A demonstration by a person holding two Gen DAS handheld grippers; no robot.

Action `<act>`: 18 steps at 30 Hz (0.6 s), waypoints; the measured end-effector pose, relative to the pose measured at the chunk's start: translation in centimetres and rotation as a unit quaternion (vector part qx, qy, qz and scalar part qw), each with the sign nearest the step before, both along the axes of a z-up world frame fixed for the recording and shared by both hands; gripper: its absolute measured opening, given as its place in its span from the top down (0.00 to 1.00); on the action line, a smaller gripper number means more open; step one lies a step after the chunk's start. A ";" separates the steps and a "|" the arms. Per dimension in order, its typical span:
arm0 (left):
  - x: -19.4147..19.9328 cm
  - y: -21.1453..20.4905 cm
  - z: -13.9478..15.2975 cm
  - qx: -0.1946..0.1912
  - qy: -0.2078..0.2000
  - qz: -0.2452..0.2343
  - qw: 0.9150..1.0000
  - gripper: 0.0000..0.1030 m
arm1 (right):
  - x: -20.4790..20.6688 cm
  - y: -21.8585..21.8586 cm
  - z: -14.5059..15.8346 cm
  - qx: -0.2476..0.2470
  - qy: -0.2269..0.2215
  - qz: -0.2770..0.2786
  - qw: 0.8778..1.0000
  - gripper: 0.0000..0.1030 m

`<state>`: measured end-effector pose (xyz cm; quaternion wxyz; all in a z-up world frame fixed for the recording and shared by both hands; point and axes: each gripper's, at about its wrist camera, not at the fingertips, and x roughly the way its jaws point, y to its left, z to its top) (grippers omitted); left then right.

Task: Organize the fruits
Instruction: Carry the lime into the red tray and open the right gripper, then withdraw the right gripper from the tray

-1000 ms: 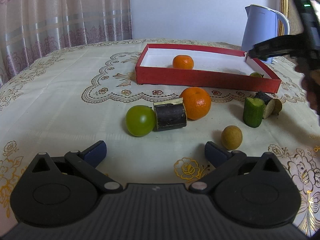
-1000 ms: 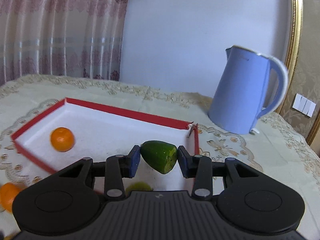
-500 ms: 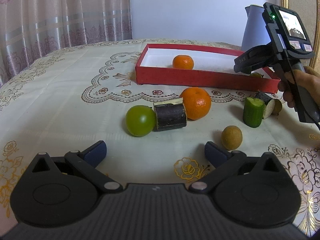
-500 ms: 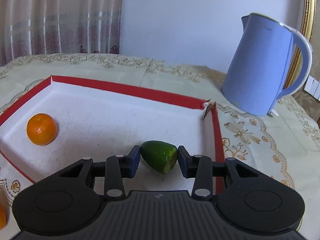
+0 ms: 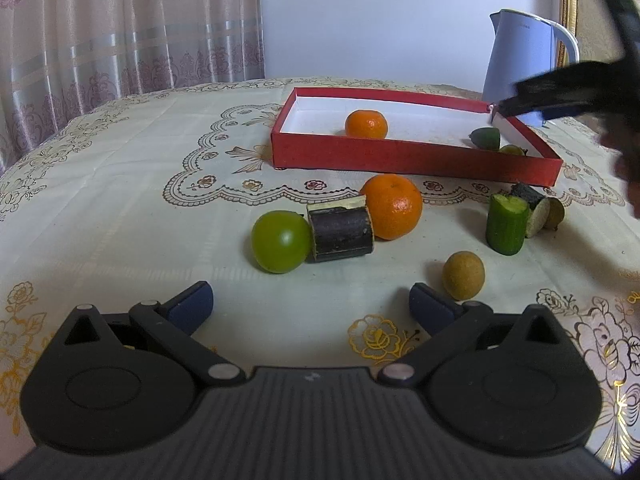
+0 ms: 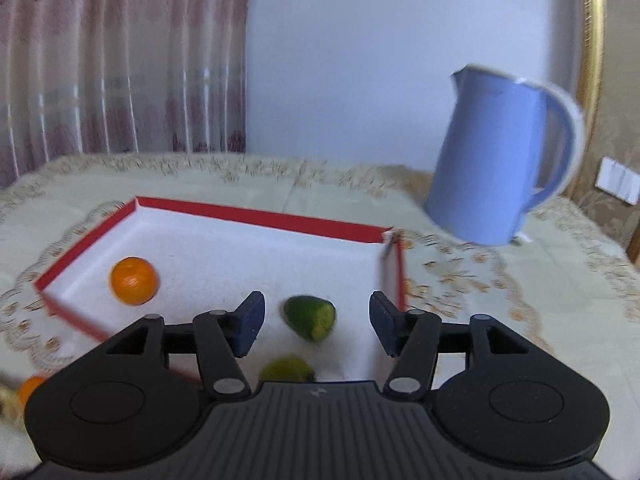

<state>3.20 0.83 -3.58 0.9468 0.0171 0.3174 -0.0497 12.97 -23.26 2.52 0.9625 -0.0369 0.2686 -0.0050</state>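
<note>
Green fruit (image 6: 311,317) dropped in red box (image 6: 256,215), R tongs (image 6: 317,322) just opened

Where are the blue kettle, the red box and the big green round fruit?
blue kettle (image 6: 492,168), right wrist view, middle of its body.
red box (image 5: 400,158), left wrist view, near outer wall.
green round fruit (image 5: 281,247), left wrist view, middle of its skin.

Both grippers (image 5: 311,307) (image 6: 317,322) apparently open, empty

wall: plain pale blue-white wall (image 5: 372,16) | window side: pink patterned gathered curtain (image 5: 120,28), daylight showing through | furniture: table under cream embroidered tablecloth (image 5: 120,184) | right edge: gilded frame (image 6: 592,60), white wall switch (image 6: 618,180)
</note>
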 end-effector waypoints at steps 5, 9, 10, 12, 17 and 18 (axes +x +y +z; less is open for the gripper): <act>0.0 0.0 0.0 0.000 0.000 0.000 1.000 0.00 | -5.8 -1.6 -0.5 0.018 -0.012 -0.014 1.000 0.44; 0.0 0.0 0.0 0.000 0.000 0.000 1.000 0.00 | -8.5 -2.9 -2.2 0.023 0.002 -0.043 0.999 0.42; 0.0 0.0 0.0 0.000 0.000 0.000 1.000 0.00 | -8.9 -2.9 -2.7 0.023 0.007 -0.047 0.999 0.42; 0.0 0.0 0.0 0.000 0.000 0.000 1.000 0.00 | -9.3 -3.3 -3.7 0.033 0.020 -0.050 0.998 0.42; 0.0 0.0 0.0 -0.001 0.000 0.000 1.000 0.00 | -9.7 -4.0 -5.0 0.053 0.039 -0.066 0.996 0.42; 0.0 0.0 0.0 -0.001 0.000 0.000 1.000 0.00 | -9.6 -4.1 -5.2 0.054 0.040 -0.070 0.995 0.42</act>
